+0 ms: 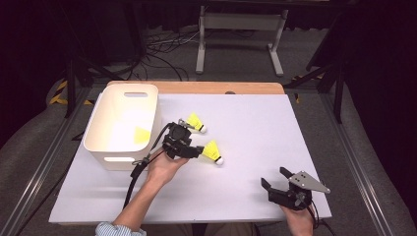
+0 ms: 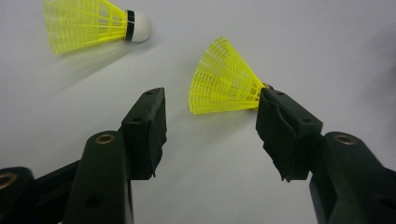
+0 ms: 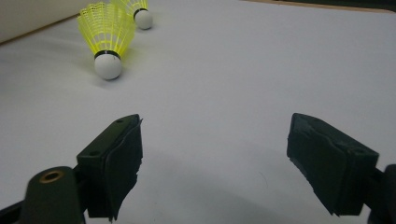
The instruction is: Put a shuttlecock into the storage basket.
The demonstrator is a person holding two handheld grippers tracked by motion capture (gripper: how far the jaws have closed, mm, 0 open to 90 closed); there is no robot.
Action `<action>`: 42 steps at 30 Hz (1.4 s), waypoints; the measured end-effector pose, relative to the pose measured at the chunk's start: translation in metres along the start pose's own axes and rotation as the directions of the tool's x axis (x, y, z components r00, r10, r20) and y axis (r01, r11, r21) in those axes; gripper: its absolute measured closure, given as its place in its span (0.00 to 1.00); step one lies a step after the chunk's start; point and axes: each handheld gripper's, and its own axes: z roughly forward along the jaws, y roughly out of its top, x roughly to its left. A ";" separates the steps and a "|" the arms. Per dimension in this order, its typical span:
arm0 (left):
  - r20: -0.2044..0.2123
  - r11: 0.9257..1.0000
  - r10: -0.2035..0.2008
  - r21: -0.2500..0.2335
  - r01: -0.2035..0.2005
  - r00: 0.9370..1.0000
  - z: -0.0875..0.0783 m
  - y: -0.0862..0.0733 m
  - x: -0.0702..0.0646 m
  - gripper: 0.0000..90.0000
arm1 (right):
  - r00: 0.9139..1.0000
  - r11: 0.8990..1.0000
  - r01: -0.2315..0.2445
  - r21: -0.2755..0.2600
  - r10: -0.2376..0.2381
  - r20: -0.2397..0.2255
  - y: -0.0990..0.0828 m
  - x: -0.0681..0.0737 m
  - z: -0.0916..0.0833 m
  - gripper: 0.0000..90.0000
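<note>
Nearest of all, the right gripper [image 1: 274, 176] sits low on the white table [image 1: 255, 123], far from the white storage bin [image 1: 96, 140]. Its jaws are spread wide with nothing between them.

Beside the bin, the left gripper [image 2: 210, 95] is down at the table, jaws well apart and pressing on nothing. It looks to be lining up a pick. The clean way, I'd say, is to slide across until the skirt is centred, then pinch gently, since that plastic mesh will flex and may squirt out.

Right now the nearer yellow shuttlecock [image 2: 224, 79] lies off-centre between the jaws, its cork end tucked behind the right-hand one. The second shuttlecock [image 2: 88, 21] lies outside them, closer to the bin, and a third one [image 1: 141, 134] is inside it.
</note>
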 end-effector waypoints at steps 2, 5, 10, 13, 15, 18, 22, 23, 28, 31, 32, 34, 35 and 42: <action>0.002 1.000 0.004 0.003 -0.004 1.000 0.003 0.001 0.000 0.49 | 1.000 1.000 -0.002 0.003 0.002 0.001 0.000 0.000 0.000 0.21; 0.009 1.000 0.006 0.010 -0.006 1.000 0.008 0.002 0.002 0.50 | 1.000 1.000 -0.003 0.008 0.003 0.001 0.000 0.000 0.001 0.21; 0.010 1.000 0.005 0.030 -0.005 1.000 0.018 0.004 0.005 0.51 | 1.000 1.000 -0.002 0.012 0.002 0.003 0.000 0.001 0.001 0.21; 0.015 0.999 0.006 0.034 -0.006 1.000 0.022 0.005 0.006 0.52 | 1.000 1.000 -0.004 0.013 0.004 0.000 0.001 0.000 0.001 0.21; 0.021 0.999 0.009 0.038 -0.009 1.000 0.024 0.006 0.007 0.53 | 1.000 1.000 -0.004 0.017 0.004 0.000 0.001 0.000 0.002 0.21; 0.022 0.999 0.009 0.039 -0.010 1.000 0.027 0.007 0.007 0.53 | 1.000 1.000 -0.004 0.015 0.004 0.000 0.001 0.000 0.002 0.21; 0.031 0.999 0.013 0.036 -0.014 0.999 0.029 0.008 0.006 0.53 | 1.000 1.000 -0.005 0.018 0.005 -0.001 0.001 0.000 0.002 0.21; 0.031 0.999 0.016 0.037 -0.017 0.999 0.030 0.008 0.005 0.53 | 1.000 1.000 -0.003 0.020 0.003 -0.001 0.001 0.000 0.002 0.21; 0.039 0.999 0.025 0.047 -0.027 0.999 0.035 0.010 0.003 0.54 | 1.000 1.000 -0.004 0.019 0.004 0.000 0.001 0.000 0.002 0.21; 0.042 0.998 0.028 0.049 -0.030 0.999 0.036 0.011 0.002 0.55 | 1.000 1.000 -0.002 0.020 0.002 -0.001 0.001 0.000 0.002 0.21; 0.044 0.998 0.028 0.052 -0.031 0.999 0.037 0.011 0.002 0.55 | 1.000 1.000 -0.002 0.019 0.002 -0.002 0.001 0.000 0.002 0.21; 0.047 0.998 0.034 0.056 -0.037 0.998 0.038 0.012 0.002 0.56 | 1.000 1.000 -0.005 0.019 0.005 -0.001 0.001 0.000 0.002 0.21; 0.049 0.998 0.033 0.056 -0.036 0.998 0.038 0.012 0.002 0.56 | 1.000 1.000 -0.005 0.019 0.005 -0.002 0.001 0.000 0.002 0.21; 0.061 0.996 0.045 0.069 -0.050 0.997 0.042 0.013 0.001 0.62 | 1.000 1.000 -0.004 0.018 0.004 -0.003 0.001 0.000 0.002 0.21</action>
